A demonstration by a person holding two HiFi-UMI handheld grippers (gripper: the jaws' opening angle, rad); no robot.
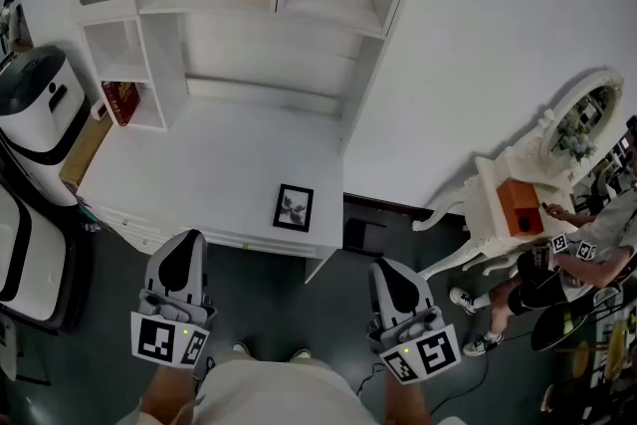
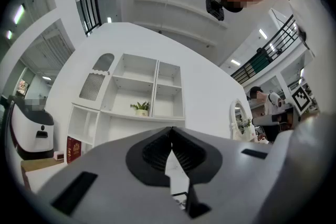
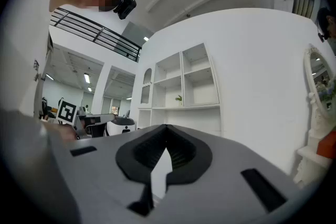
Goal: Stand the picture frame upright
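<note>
Frame: picture frame lay flat on the worktop, ahead of both tools and between them
Left tool: jaws closed, empty
Right tool: jaws closed, empty
Handling: probably light, stiff, with fragile glass; best gripped by an edge
Views: only the head view showed the whole frame; the right gripper view showed none

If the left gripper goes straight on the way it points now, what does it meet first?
Probably the shelf unit's back panel below the plant; depth is unclear. The left gripper aims above the frame.
</note>
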